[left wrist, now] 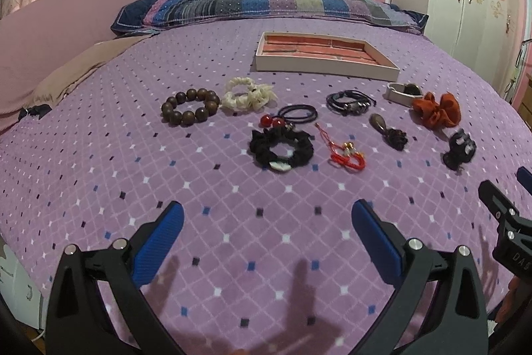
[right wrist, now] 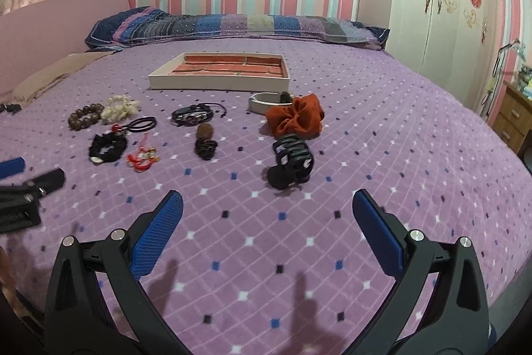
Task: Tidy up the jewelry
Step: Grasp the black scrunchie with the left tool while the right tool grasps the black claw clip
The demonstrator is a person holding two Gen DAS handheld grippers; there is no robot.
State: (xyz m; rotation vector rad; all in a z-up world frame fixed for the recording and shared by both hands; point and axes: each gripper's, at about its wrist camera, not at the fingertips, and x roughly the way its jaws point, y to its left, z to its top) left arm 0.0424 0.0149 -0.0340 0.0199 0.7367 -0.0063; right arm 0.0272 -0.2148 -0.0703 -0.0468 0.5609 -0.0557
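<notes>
Several pieces of jewelry lie on a purple bedspread in front of a white tray (left wrist: 327,66) with a red brick-pattern lining; the tray shows in the right wrist view too (right wrist: 219,84). Among them are a brown bead bracelet (left wrist: 190,106), a white scrunchie (left wrist: 246,94), a black scrunchie (left wrist: 282,147), a red tassel charm (left wrist: 345,153), an orange scrunchie (right wrist: 294,116) and a black hair claw (right wrist: 291,159). My left gripper (left wrist: 267,215) is open and empty, well short of the black scrunchie. My right gripper (right wrist: 267,205) is open and empty, just short of the hair claw.
A striped pillow (left wrist: 266,7) lies at the head of the bed against a striped wall. A white wardrobe (right wrist: 442,15) stands to the right. A wooden drawer unit (right wrist: 513,115) stands by the bed's right edge. A tan cloth (left wrist: 76,69) lies at the left.
</notes>
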